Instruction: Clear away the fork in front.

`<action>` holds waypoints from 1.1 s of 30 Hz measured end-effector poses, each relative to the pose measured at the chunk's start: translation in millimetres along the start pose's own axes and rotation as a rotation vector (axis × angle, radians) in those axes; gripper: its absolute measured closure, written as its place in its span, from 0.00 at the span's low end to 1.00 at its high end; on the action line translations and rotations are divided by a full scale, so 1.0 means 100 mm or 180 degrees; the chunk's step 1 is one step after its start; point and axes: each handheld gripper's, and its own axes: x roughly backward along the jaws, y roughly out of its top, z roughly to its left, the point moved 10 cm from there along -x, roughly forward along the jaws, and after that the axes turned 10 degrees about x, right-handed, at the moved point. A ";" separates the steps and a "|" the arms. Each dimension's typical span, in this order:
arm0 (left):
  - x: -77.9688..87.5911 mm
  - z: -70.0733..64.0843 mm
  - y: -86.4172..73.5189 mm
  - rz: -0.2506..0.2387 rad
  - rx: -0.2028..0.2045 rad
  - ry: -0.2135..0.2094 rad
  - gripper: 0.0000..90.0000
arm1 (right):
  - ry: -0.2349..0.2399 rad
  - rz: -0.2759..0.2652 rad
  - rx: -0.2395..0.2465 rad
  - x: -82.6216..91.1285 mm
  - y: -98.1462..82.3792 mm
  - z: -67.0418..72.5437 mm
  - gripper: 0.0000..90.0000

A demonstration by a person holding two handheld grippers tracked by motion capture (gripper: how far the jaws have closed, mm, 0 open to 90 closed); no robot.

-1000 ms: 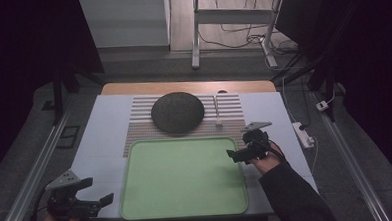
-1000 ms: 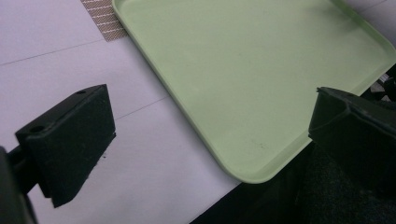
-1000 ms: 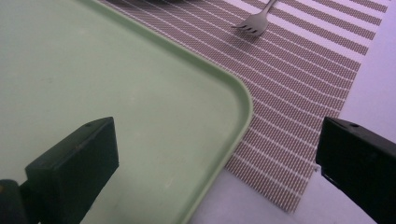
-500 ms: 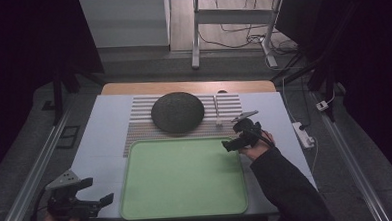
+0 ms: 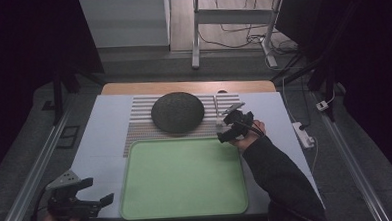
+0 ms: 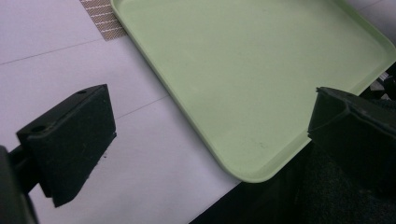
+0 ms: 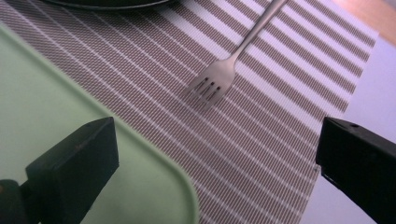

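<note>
A light green tray (image 5: 183, 178) lies empty at the front middle of the table. Behind it a striped placemat (image 5: 139, 120) carries a dark round plate (image 5: 177, 112) and a silver fork (image 5: 217, 109). My right gripper (image 5: 226, 129) hovers open at the tray's far right corner, just short of the fork. In the right gripper view the fork (image 7: 219, 74) lies tines toward me between the wide-apart jaws, with the tray's corner (image 7: 70, 116) at the left. My left gripper (image 5: 90, 195) is open and holds nothing, low at the front left beside the tray (image 6: 252, 70).
A white table cover (image 5: 98, 145) spreads under the mat and tray. A wooden strip (image 5: 183, 87) borders the far edge. A white power strip (image 5: 303, 134) lies off the right side. Metal rails run along both sides, and desk legs with cables stand beyond.
My right gripper has moved away from me and slightly left, from beside the tray's right edge up to its far right corner near the fork. The left gripper has stayed put.
</note>
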 end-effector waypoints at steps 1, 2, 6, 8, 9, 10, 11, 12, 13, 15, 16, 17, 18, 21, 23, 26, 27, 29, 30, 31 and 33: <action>0.00 0.00 0.00 0.0000 0.0004 -0.0002 0.01 | 0.0000 0.0000 0.0000 0.00 0.00 0.00 0.00; 0.00 0.00 0.00 -0.0002 0.0001 -0.0001 0.01 | -0.0055 0.0027 0.0082 -0.04 0.02 -0.01 0.00; 0.00 0.00 0.00 0.0002 0.0004 -0.0006 0.01 | -0.0116 0.0036 0.0198 -0.09 0.06 -0.03 0.02; 0.00 0.00 0.00 0.0003 0.0003 -0.0005 0.01 | -0.0179 0.0073 0.0314 -0.14 0.08 -0.04 0.06; 0.00 0.00 0.00 0.0002 0.0004 -0.0006 0.01 | -0.0188 0.0082 0.0348 -0.16 0.09 -0.04 0.07; 0.00 0.00 0.00 0.0002 0.0004 -0.0007 0.01 | -0.0188 0.0082 0.0348 -0.16 0.09 -0.04 0.07; 0.00 0.00 0.00 0.0003 0.0005 -0.0008 0.01 | -0.0211 0.0096 0.0397 -0.17 0.09 -0.05 0.07; 0.00 0.00 0.00 0.0003 0.0005 -0.0007 0.01 | -0.0234 0.0108 0.0437 -0.19 0.10 -0.05 0.08; 0.00 0.00 0.00 0.0003 0.0007 -0.0010 0.01 | -0.0238 0.0104 0.0482 -0.21 0.11 -0.05 0.11; 0.00 0.00 0.00 0.0006 0.0007 -0.0013 0.01 | -0.0262 0.0140 0.0578 -0.24 0.11 -0.04 0.14; 0.00 0.00 0.00 0.0007 0.0006 -0.0013 0.01 | -0.0254 0.0140 0.0636 -0.25 0.11 -0.03 0.18; 0.00 0.00 0.00 0.0007 0.0008 -0.0013 0.01 | -0.0268 0.0158 0.0686 -0.26 0.11 -0.02 0.21; 0.00 0.00 0.00 0.0007 0.0005 -0.0011 0.01 | -0.0286 0.0178 0.0727 -0.27 0.11 -0.02 0.23; 0.00 0.00 0.00 0.0007 0.0005 -0.0013 0.01 | -0.0272 0.0189 0.0851 -0.29 0.12 0.01 0.33; 0.00 0.00 0.00 0.0010 0.0008 -0.0016 0.01 | -0.0256 0.0227 0.0976 -0.32 0.12 0.04 0.46; 0.00 0.00 0.00 0.0014 -0.0001 -0.0012 0.01 | -0.0271 0.0237 0.1039 -0.34 0.12 0.06 0.53; 0.00 0.00 0.00 0.0015 -0.0001 -0.0011 0.01 | -0.0237 0.0269 0.1050 -0.35 0.12 0.07 0.55; 0.00 0.00 0.00 0.0015 0.0000 -0.0011 0.01 | -0.0248 0.0267 0.1087 -0.37 0.12 0.07 0.61; -0.01 0.00 0.00 0.0016 -0.0002 -0.0006 0.01 | -0.0234 0.0280 0.1094 -0.38 0.12 0.08 0.63; -0.01 0.00 0.00 0.0016 -0.0003 -0.0005 0.01 | -0.0242 0.0291 0.1128 -0.39 0.12 0.09 0.68; -0.01 0.00 0.00 0.0017 -0.0004 -0.0003 0.01 | -0.0237 0.0311 0.1160 -0.40 0.11 0.10 0.73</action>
